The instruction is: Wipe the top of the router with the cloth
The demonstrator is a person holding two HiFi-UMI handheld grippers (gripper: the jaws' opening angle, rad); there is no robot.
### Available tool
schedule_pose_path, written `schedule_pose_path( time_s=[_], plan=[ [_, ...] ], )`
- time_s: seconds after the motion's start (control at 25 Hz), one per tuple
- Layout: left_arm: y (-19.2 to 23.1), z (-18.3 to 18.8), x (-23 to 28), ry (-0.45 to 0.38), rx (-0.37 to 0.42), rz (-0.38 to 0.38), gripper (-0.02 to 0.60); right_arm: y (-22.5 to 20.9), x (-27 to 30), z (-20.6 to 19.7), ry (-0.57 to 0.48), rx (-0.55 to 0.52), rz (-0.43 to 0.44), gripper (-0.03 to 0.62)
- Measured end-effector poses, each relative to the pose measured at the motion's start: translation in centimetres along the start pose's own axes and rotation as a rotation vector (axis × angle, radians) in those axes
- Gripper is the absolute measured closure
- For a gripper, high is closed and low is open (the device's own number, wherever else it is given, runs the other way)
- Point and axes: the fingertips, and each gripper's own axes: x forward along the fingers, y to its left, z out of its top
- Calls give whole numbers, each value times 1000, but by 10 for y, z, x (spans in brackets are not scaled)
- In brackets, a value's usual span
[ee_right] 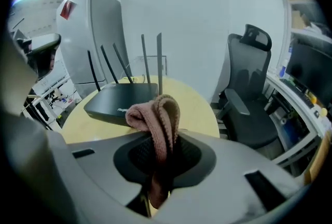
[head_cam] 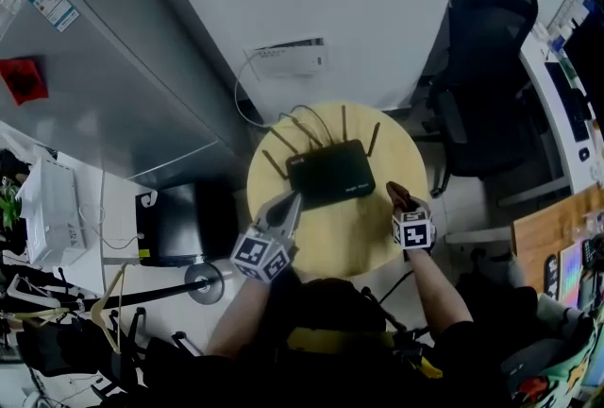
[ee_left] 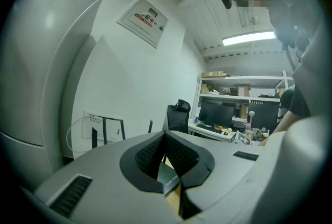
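Where the round yellow table (head_cam: 373,250) fills the middle of the head view, the left gripper (head_cam: 283,206) reaches in at the router's 8 o'clock, its tip at the near left corner. Its jaws are closed together, gripping nothing. The router (head_cam: 330,172) is a flat black slab lying on the far half of the table, with thin antennas (head_cam: 319,125) fanned along its back edge toward 12 o'clock. At its 4 o'clock, just clear of it, the right gripper (head_cam: 404,206) is clamped on a folded pinkish-brown cloth (head_cam: 397,195). Only the right gripper view shows the cloth's knitted loop (ee_right: 158,114) rising above the jaws and pale lettering on the router's front edge (ee_right: 122,101).
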Motion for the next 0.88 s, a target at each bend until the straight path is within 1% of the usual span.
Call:
schedule_pose_path(
  time_s=[0.16,0.32,0.36,0.52,0.6,0.72,0.8,0.88],
  plan=[
    [12,3,-18,-10,4,24,584,2,-25,19,-148,66,32,533],
    [19,7,-58,-21,5,31,584,12,-58,12,-224,141,23,533],
    [20,8,-69,-24,5,29,584,16,-68,11,-256,162,23,533],
    [28,15,-111,-49,18,8,584,45,-109,18,-436,224,33,533],
    [33,23,-133,-68,25,-5,584,61,-126,23,-486,238,9,533],
    [39,32,-169,-96,34,-44,584,87,-161,26,-569,261,-17,534],
    [42,38,-194,-112,36,-69,584,108,-195,28,-640,263,-24,533],
    [45,45,-216,-125,31,-75,584,129,-230,29,-714,247,-40,533]
  ],
)
